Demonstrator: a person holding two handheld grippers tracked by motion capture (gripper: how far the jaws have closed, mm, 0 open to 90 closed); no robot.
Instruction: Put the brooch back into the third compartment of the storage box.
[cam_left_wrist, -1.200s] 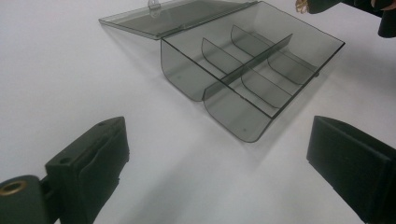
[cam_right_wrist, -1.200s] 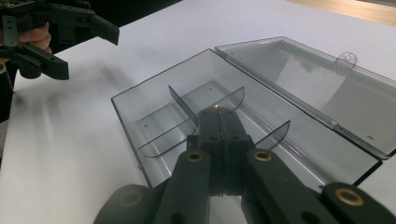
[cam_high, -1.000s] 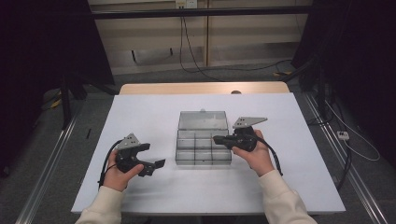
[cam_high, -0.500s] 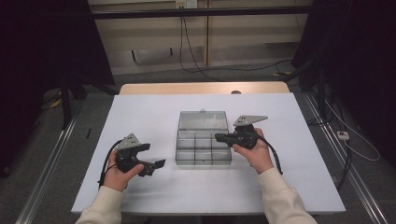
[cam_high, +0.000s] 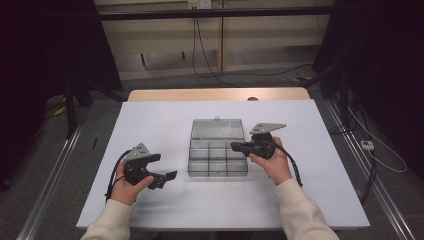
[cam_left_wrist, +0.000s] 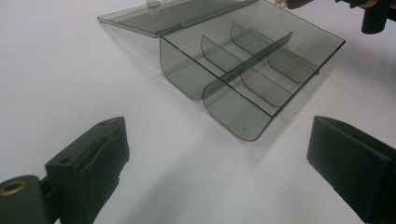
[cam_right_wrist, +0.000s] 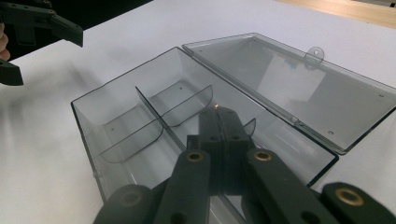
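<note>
Right gripper view showed the right hand-held gripper (cam_right_wrist: 219, 108) pressed together above the open compartment box (cam_right_wrist: 140, 100). At eight o'clock of the box (cam_high: 218, 157) mid-surface (cam_high: 165, 120), the left hand-held gripper (cam_high: 170, 175) stood spread, empty.

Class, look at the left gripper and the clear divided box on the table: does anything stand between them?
Nothing visible does. The left gripper, jaws open, faces the clear divided box across bare white table. The right gripper, jaws shut, is over the box's far side, out of that path.
</note>
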